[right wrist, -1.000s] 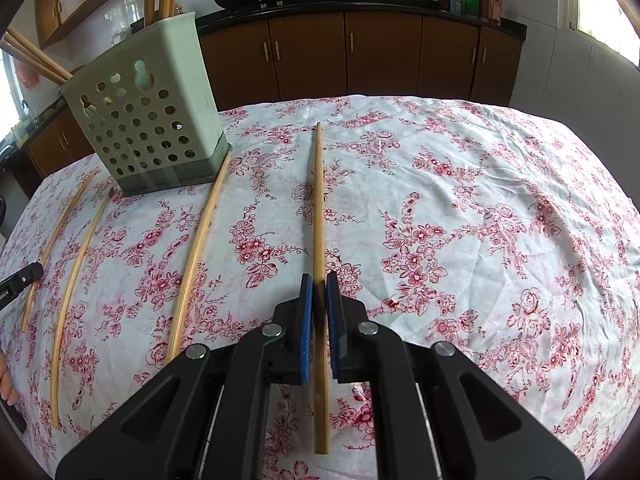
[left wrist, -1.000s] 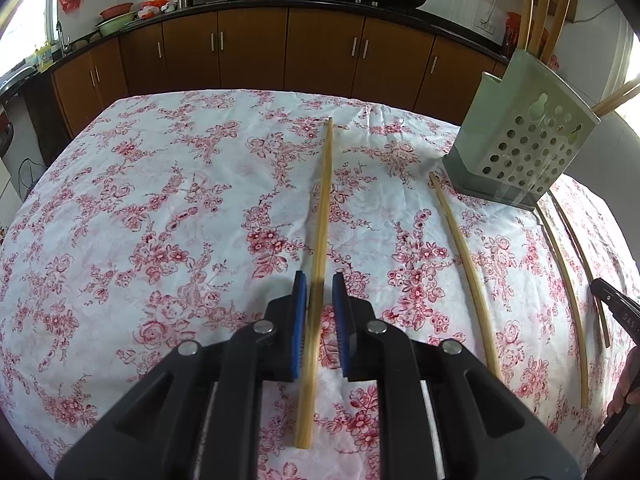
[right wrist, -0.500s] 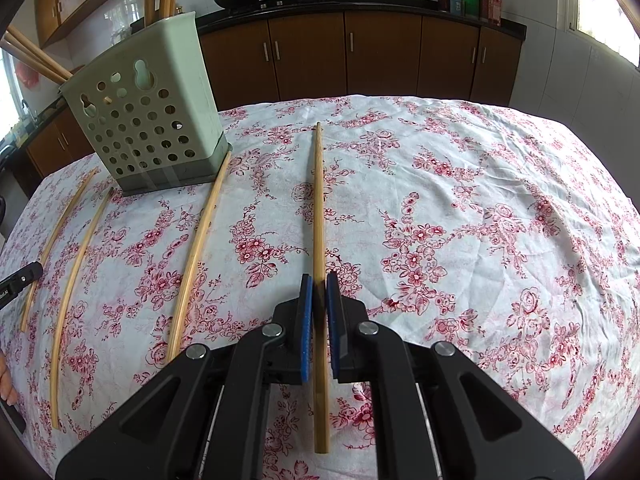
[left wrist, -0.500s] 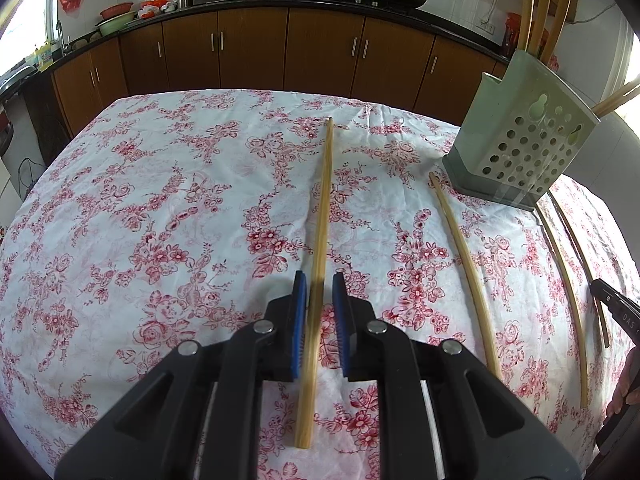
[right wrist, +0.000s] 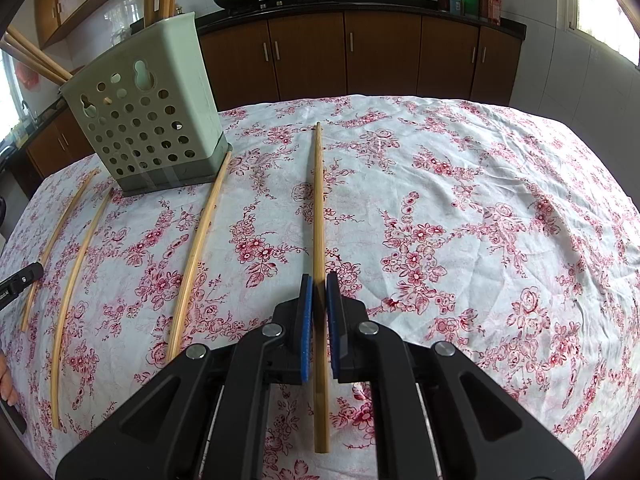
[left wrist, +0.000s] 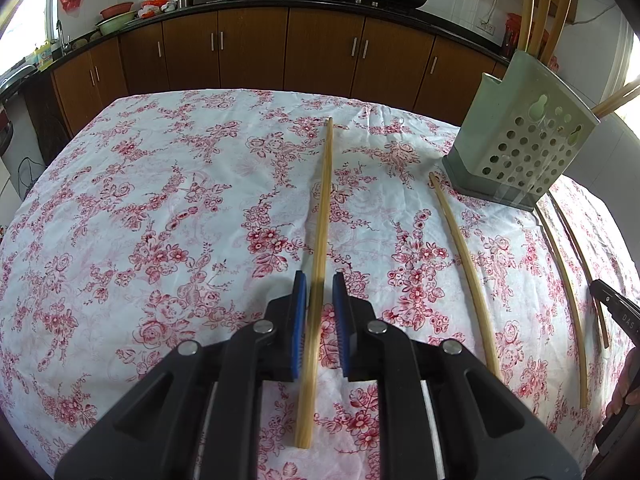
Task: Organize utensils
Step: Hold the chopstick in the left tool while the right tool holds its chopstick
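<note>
Lying on the flowery red-and-white tablecloth (left wrist: 160,208) are long thin bamboo chopsticks, near the pale green holder with holes (right wrist: 152,120). One chopstick (right wrist: 319,208) might slip or tip when lifted. The right gripper (right wrist: 319,304) is clamped on it; the left gripper (left wrist: 319,308) sits loosely around another chopstick (left wrist: 325,200), with small gaps.

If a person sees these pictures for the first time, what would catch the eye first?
Probably the pale green perforated plastic utensil holder, standing at the far side of the white tablecloth with red flowers with chopsticks inside. Next, the long bamboo chopsticks lying loose on the cloth: one runs between the left gripper, another between the right gripper.
</note>
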